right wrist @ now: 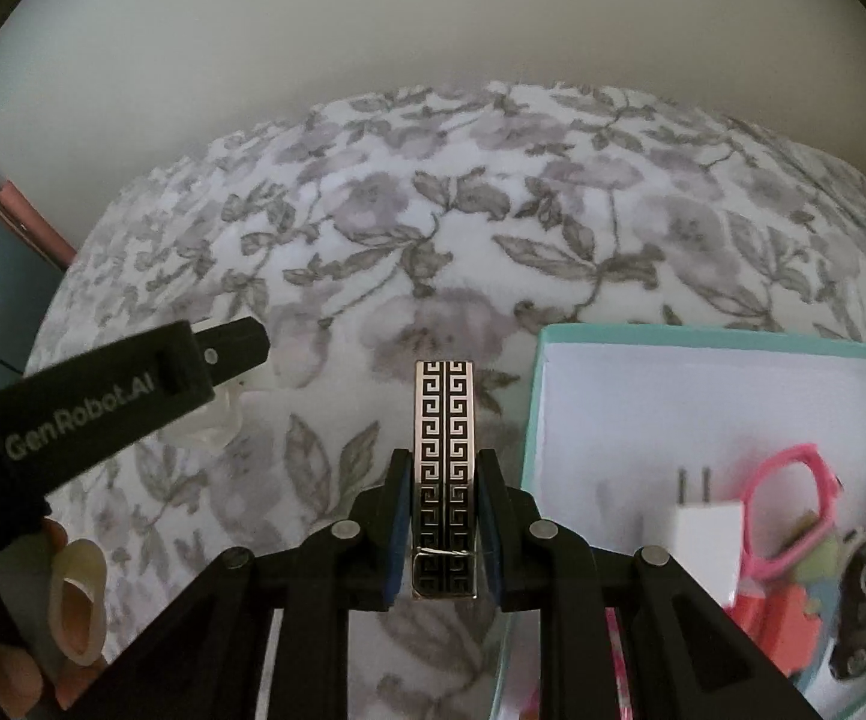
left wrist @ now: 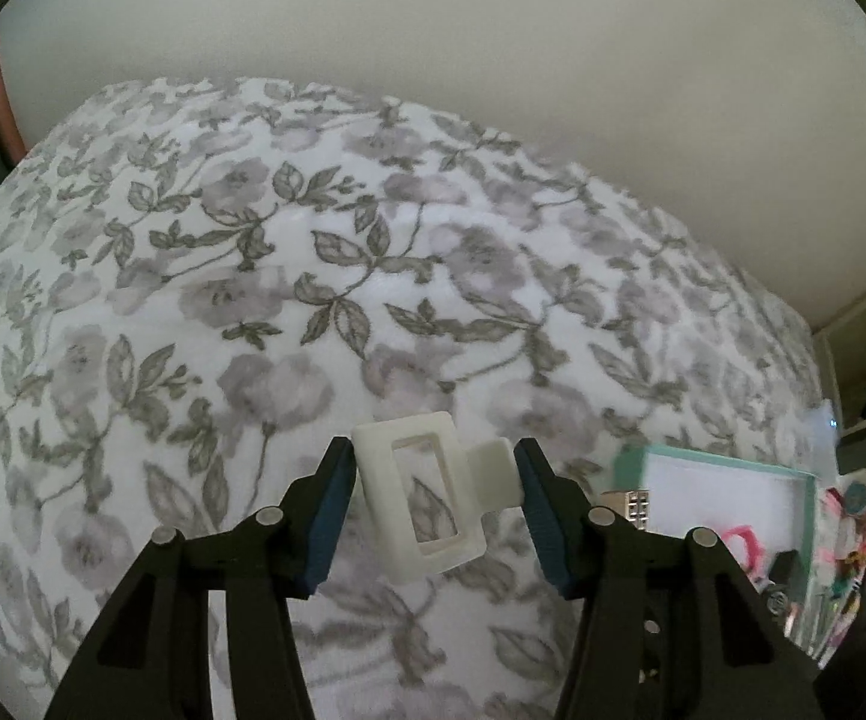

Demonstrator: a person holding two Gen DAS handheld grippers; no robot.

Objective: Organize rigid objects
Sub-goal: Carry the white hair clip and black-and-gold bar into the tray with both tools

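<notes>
1. Rigid objects are in both grippers: the right gripper (right wrist: 443,531) is clamped on a slim metal bar with a black key pattern (right wrist: 445,468), which stands upright between the blue pads and reaches forward past the fingertips.
2. The left gripper (left wrist: 433,501) has its fingers spread around a white plastic frame (left wrist: 417,492); the left pad touches the frame's edge and the right pad sits against its side tab, though whether the frame is lifted or lies on the cloth cannot be told.
3. In the right wrist view the left gripper enters low from the left, tilted slightly upward, with a person's fingers (right wrist: 75,606) wrapped round its handle.
4. Just right of the bar lies the teal-rimmed box (right wrist: 703,339), holding a white plug adapter (right wrist: 709,531), pink glasses (right wrist: 793,498) and a dark car key (right wrist: 865,600).
5. Everything rests on the floral bedspread (right wrist: 463,252), which runs back to a plain wall (right wrist: 372,48).
</notes>
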